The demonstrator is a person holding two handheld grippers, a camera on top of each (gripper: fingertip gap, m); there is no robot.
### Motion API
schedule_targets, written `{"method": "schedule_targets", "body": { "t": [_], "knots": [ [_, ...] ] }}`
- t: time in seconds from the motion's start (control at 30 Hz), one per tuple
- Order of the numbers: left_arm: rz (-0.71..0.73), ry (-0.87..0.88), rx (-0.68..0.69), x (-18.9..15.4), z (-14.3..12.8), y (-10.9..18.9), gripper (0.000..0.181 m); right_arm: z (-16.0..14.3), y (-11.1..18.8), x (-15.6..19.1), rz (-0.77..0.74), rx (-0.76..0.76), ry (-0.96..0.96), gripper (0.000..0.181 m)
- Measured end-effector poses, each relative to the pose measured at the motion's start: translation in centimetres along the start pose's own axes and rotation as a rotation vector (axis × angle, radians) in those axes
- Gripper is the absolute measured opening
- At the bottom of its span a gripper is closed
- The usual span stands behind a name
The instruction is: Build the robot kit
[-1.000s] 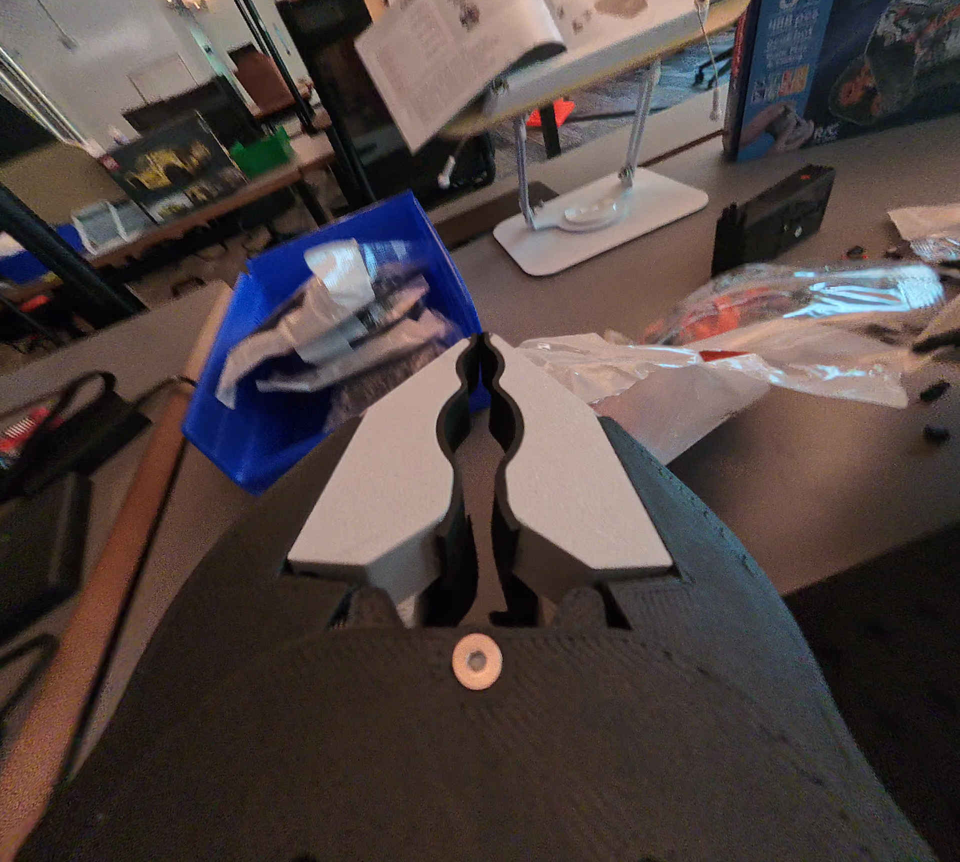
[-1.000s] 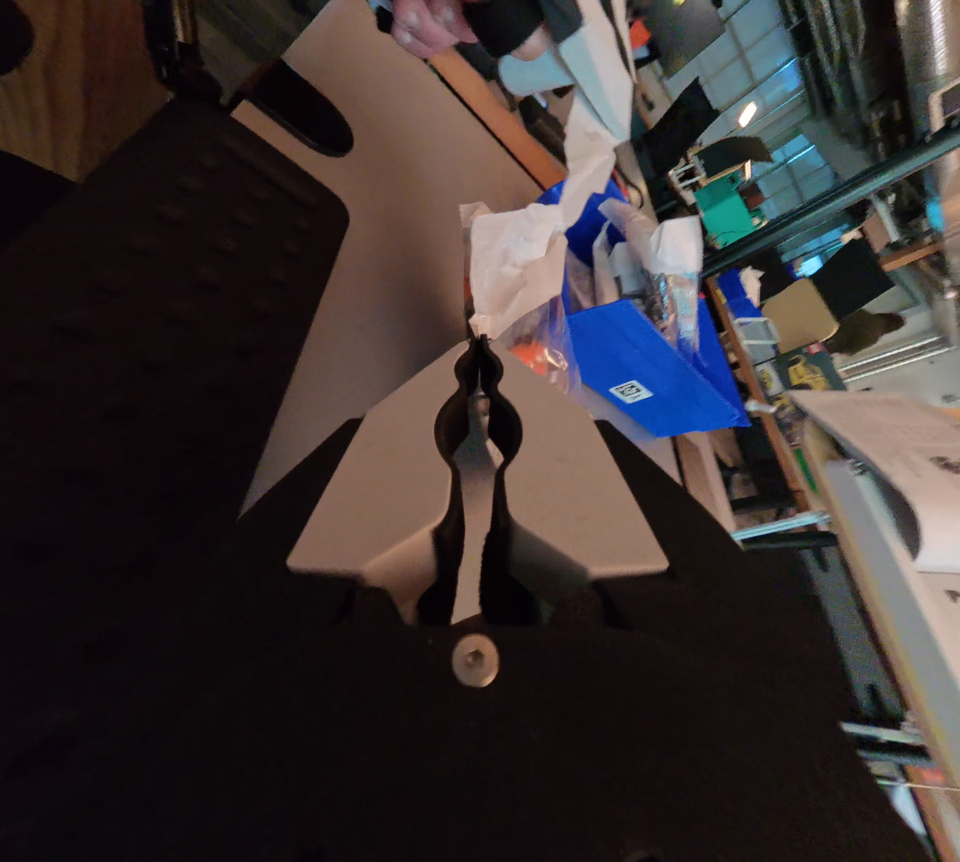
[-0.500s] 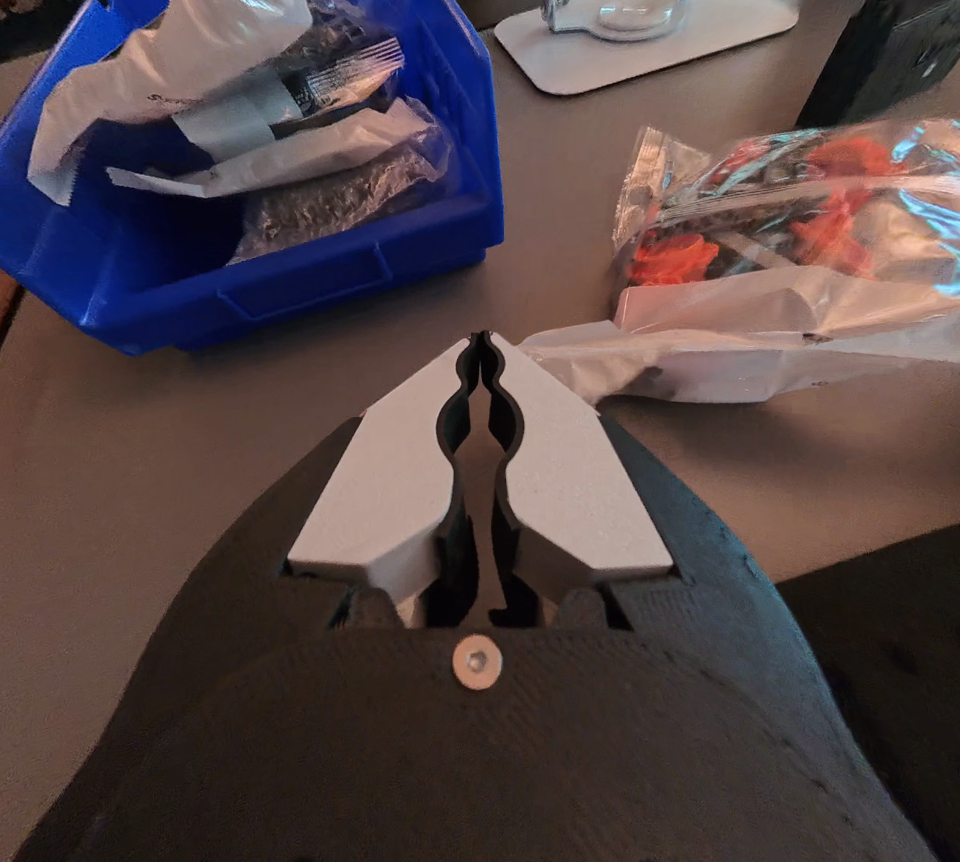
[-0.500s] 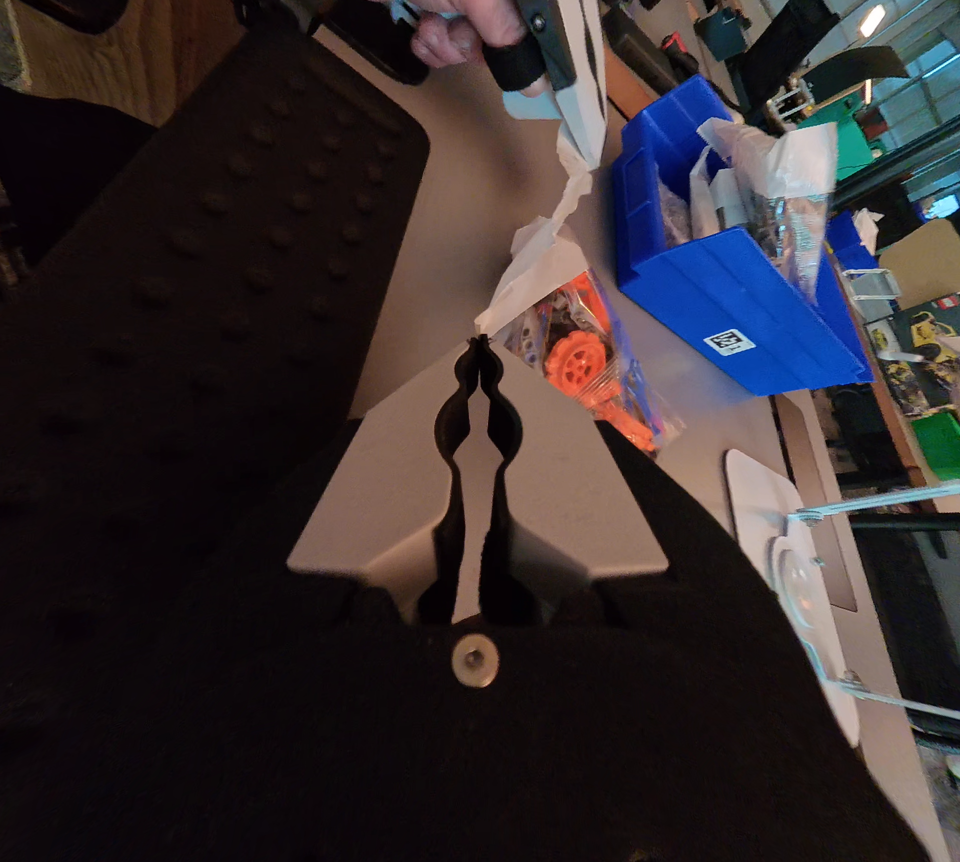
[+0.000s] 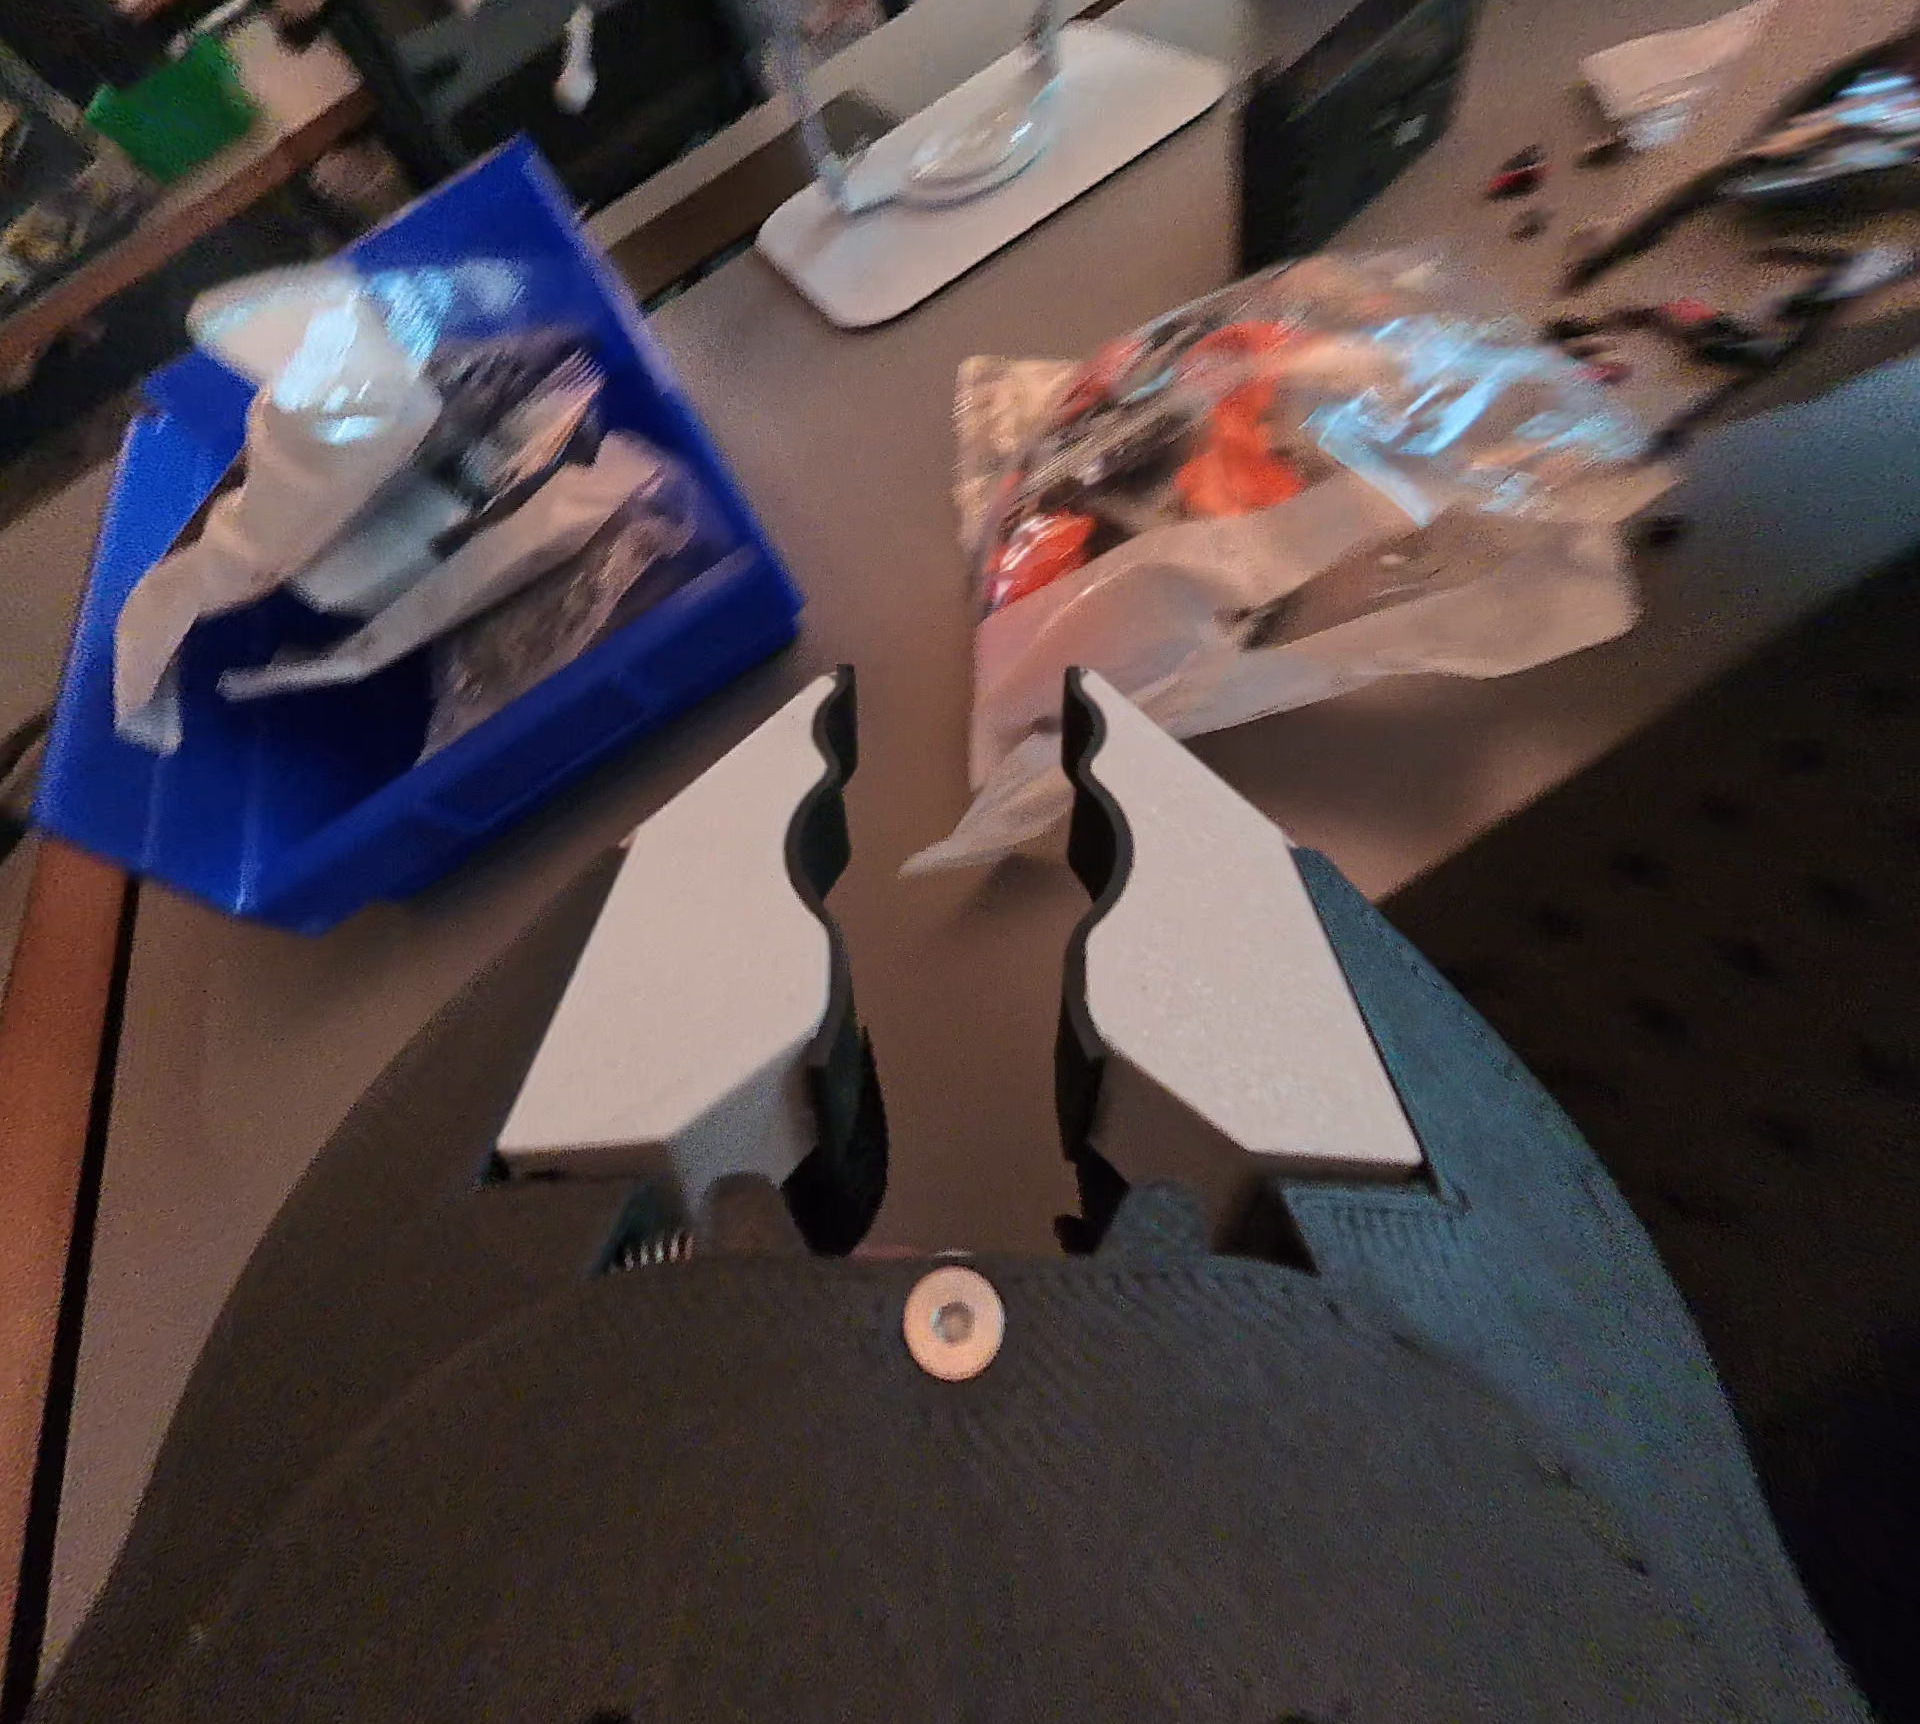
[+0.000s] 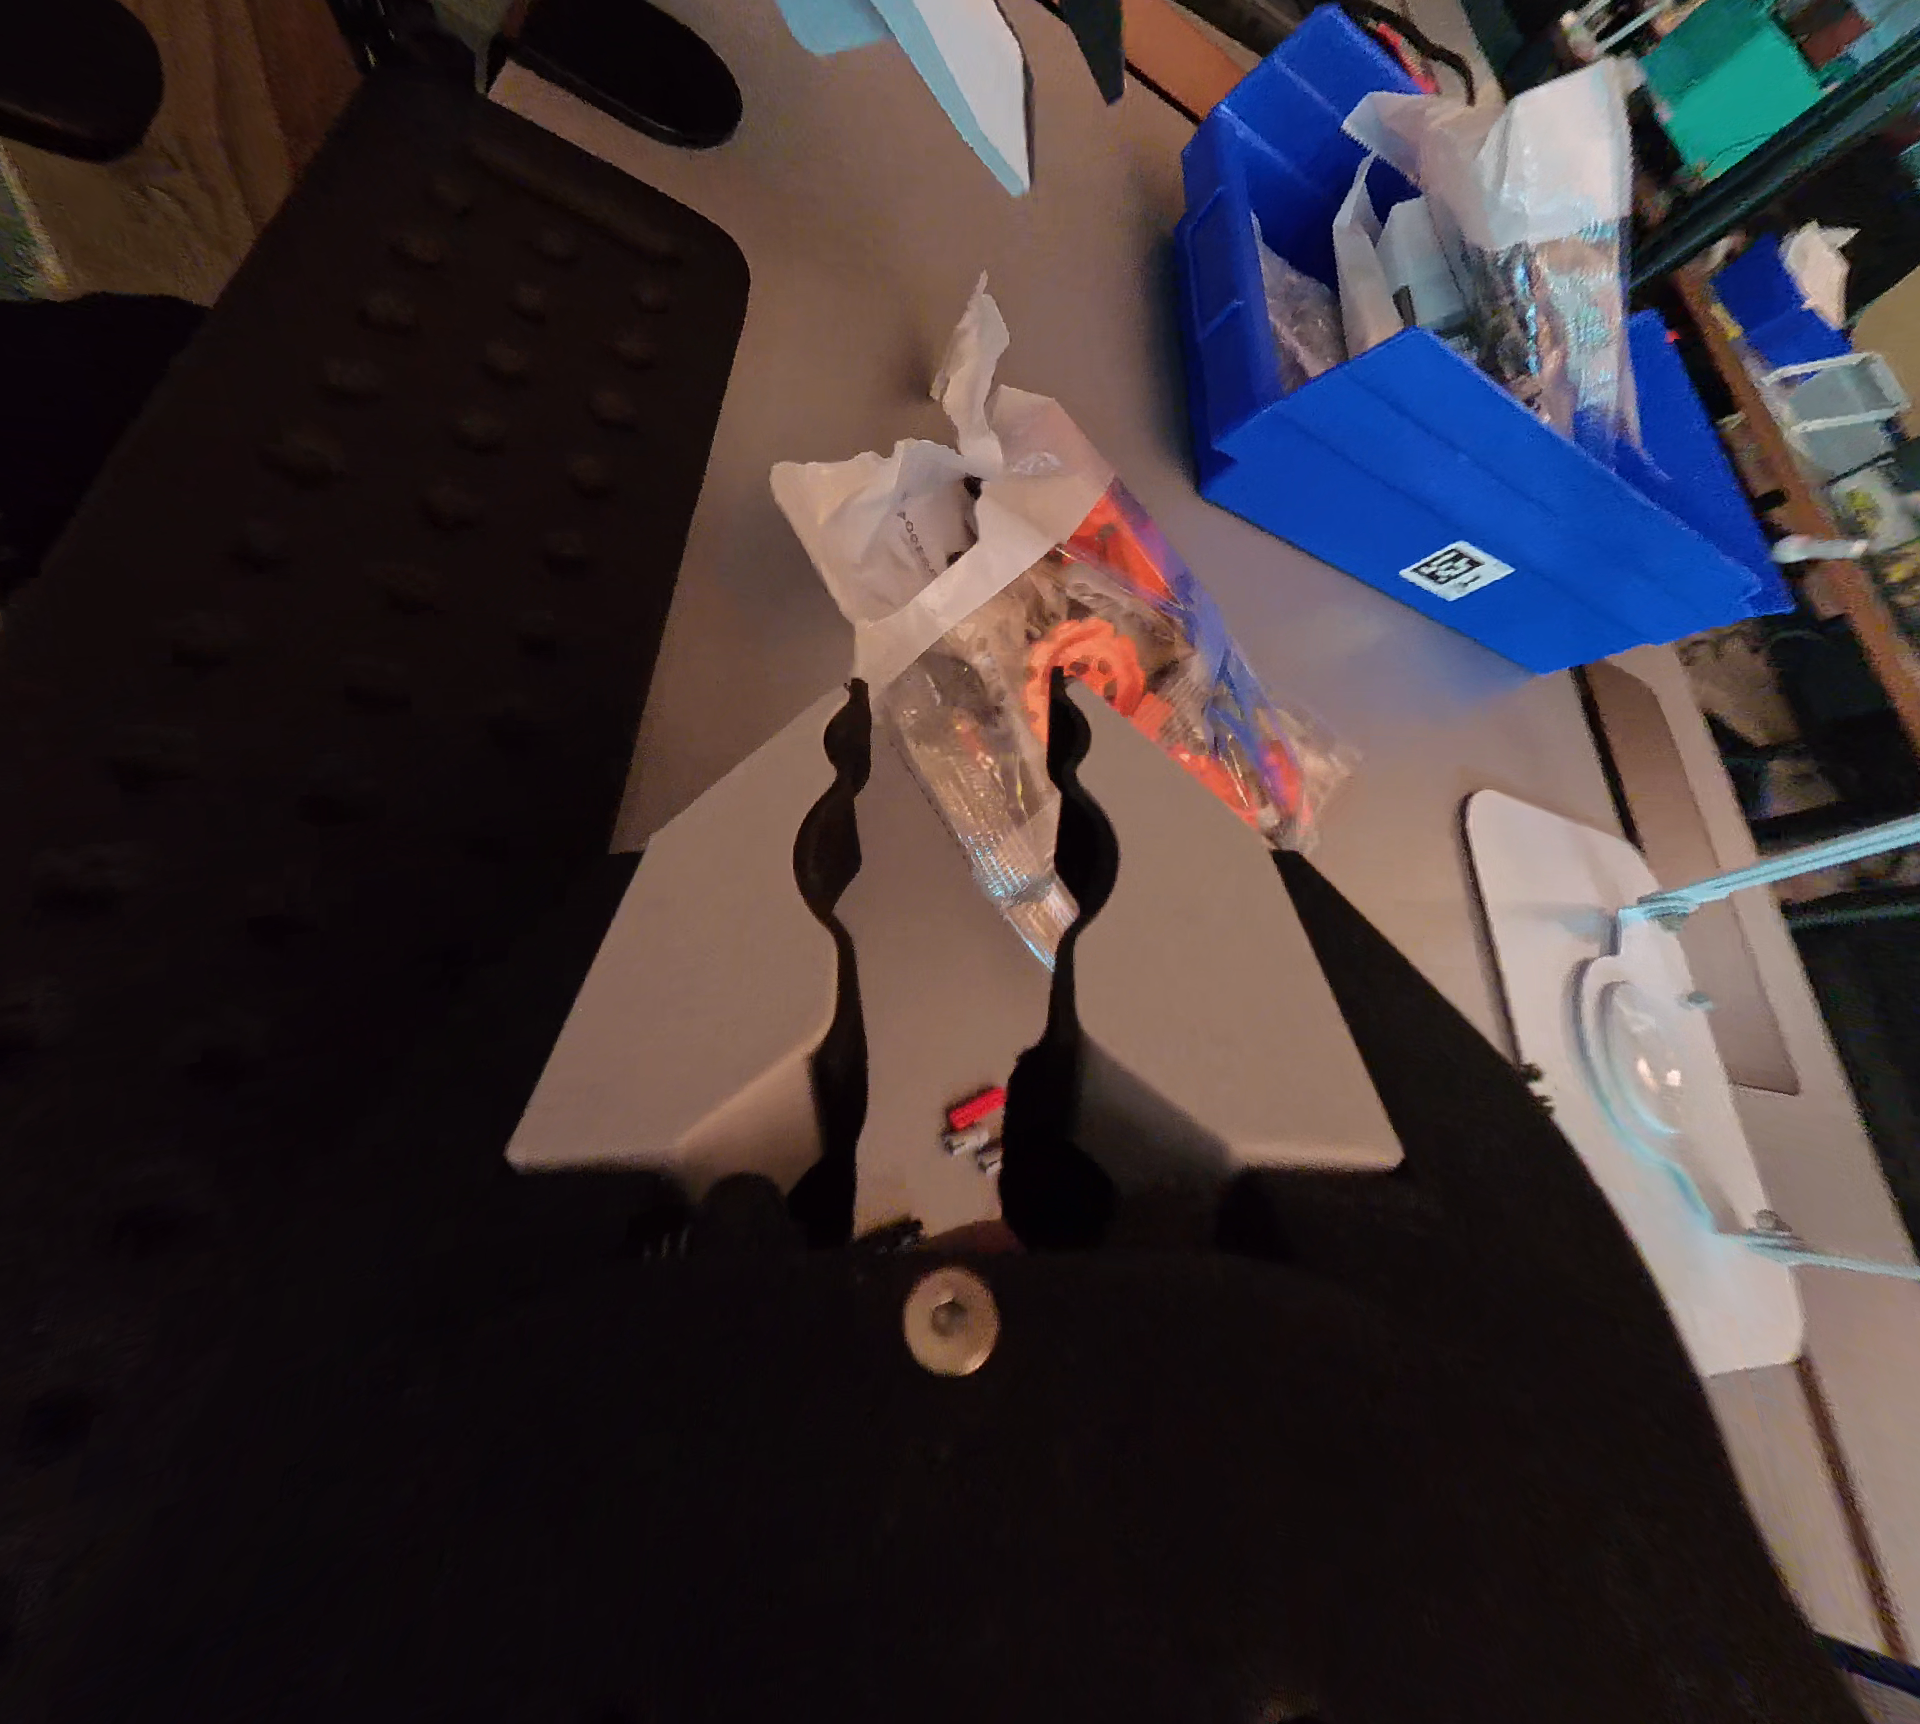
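Currently my left gripper (image 5: 961, 687) hangs over the grey table (image 5: 312, 1030) with jaws parted wide and nothing between them; the white torn end of the clear plastic bag (image 5: 1278, 521) of orange and black parts lies just ahead of the tips, apart from them. My right gripper (image 6: 951, 698) is likewise agape and empty, looking down on the same bag (image 6: 1049, 625), whose clear lower end shows through the gap between the fingers; whether a tip touches the film I cannot tell. A few small loose parts (image 6: 971, 1124), red and grey, lie on the table under that gripper. Black studded mat (image 6: 395, 531) to one side of the bag. Further out: blue bin (image 6: 1455, 469) stuffed with more bags, near the bag but apart from it; then the white stand base (image 5: 987, 168) and a black box (image 5: 1340, 116). Left view is motion-blurred. Risks, as I judge them: the film is slick and crumpled, so a pinch could slide off; the torn mouth is open, so tilting could spill parts; the loose pieces could get swept aside by a low gripper
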State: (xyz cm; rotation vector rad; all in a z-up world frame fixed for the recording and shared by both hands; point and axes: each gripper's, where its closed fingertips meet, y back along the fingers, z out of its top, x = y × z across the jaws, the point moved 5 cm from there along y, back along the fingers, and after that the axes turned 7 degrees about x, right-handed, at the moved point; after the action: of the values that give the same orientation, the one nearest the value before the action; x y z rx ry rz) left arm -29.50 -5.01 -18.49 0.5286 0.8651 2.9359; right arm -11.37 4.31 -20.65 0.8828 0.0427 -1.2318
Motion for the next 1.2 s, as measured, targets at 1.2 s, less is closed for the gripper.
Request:
{"method": "schedule_targets", "body": {
  "t": [1.2],
  "knots": [
    [-0.163,-0.177,0.03,-7.6,1.9,-6.9,0.013,-6.2,-1.1,-5.7,0.209,0.232,-0.327,0.043]
  ]
}}
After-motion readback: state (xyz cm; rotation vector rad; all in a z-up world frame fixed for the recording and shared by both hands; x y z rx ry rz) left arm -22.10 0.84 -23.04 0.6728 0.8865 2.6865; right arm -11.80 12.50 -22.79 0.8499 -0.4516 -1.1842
